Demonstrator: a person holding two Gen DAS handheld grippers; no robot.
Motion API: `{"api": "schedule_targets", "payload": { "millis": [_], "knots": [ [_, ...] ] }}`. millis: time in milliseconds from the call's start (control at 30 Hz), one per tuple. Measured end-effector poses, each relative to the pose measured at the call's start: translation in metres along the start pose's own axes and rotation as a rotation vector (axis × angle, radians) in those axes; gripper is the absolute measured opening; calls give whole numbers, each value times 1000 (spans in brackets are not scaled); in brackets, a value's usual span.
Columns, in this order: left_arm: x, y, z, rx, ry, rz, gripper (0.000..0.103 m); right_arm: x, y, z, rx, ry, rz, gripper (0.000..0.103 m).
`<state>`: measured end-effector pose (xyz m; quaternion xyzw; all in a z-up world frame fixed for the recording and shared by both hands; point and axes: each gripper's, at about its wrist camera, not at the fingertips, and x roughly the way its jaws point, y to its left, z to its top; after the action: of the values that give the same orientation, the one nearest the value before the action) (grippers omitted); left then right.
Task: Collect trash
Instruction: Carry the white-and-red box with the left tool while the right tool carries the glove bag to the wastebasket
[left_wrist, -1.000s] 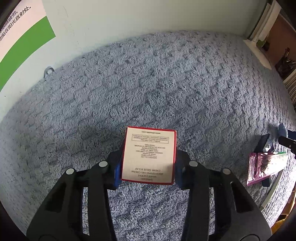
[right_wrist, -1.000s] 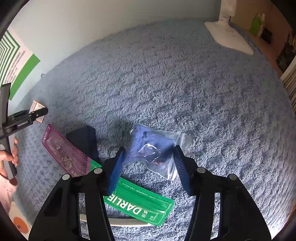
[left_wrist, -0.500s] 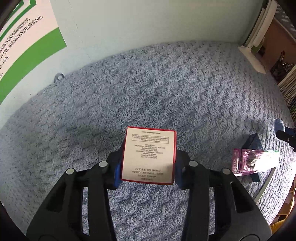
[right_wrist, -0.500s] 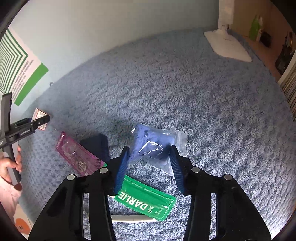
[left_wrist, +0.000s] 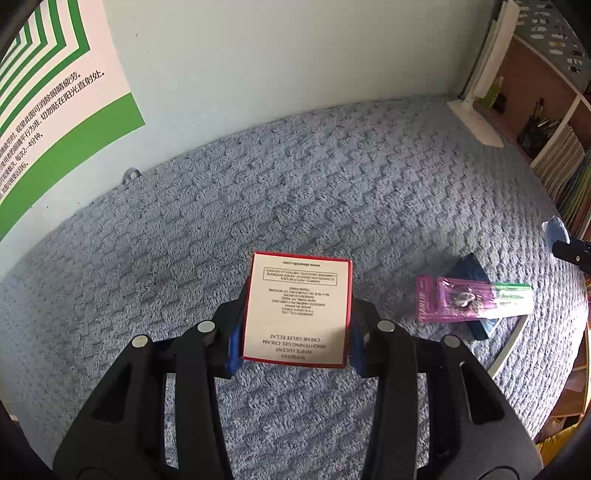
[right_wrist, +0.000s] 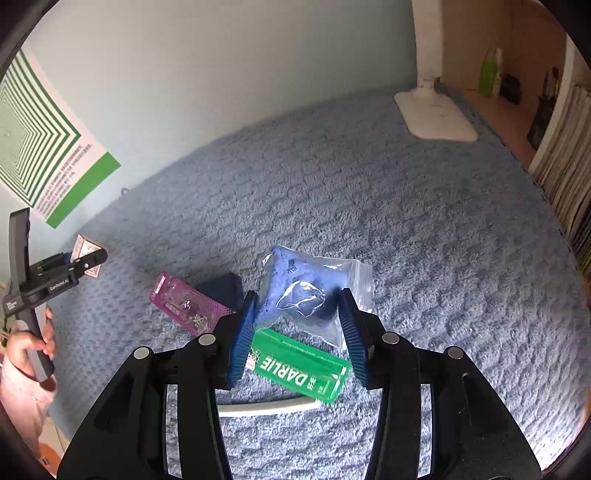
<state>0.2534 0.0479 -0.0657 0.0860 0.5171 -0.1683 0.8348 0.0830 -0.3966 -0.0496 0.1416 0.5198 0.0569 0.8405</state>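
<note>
My left gripper (left_wrist: 295, 328) is shut on a small white carton with a red border (left_wrist: 297, 308), held above the blue-grey carpet (left_wrist: 295, 199). My right gripper (right_wrist: 299, 332) is shut on a clear zip bag with blue stuff inside (right_wrist: 303, 288), lifted off the carpet. Below it lie a green DARLIE box (right_wrist: 299, 367), a pink blister pack (right_wrist: 184, 306), a dark blue flat thing (right_wrist: 223, 290) and a white strip (right_wrist: 266, 408). In the right wrist view the left gripper (right_wrist: 86, 260) shows at far left with its carton (right_wrist: 83, 247), held by a hand (right_wrist: 26, 341).
A pale wall with a green-and-white poster (left_wrist: 55, 110) rises behind the carpet. A white lamp base (right_wrist: 436, 120) stands at the far right of the carpet. Shelves with books (left_wrist: 565, 162) line the right side. The pink pack (left_wrist: 454, 299) lies right of the left gripper.
Both grippers have risen from the carpet with their loads. The right jaws closed in on the zip bag and lifted it clear of the green box.
</note>
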Motion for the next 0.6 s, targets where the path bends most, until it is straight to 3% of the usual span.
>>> {"api": "schedule_targets", "payload": {
  "millis": [600],
  "knots": [
    [-44, -99, -40, 234, -40, -137, 40, -84, -28, -98, 163, -91, -79, 46]
  ]
}}
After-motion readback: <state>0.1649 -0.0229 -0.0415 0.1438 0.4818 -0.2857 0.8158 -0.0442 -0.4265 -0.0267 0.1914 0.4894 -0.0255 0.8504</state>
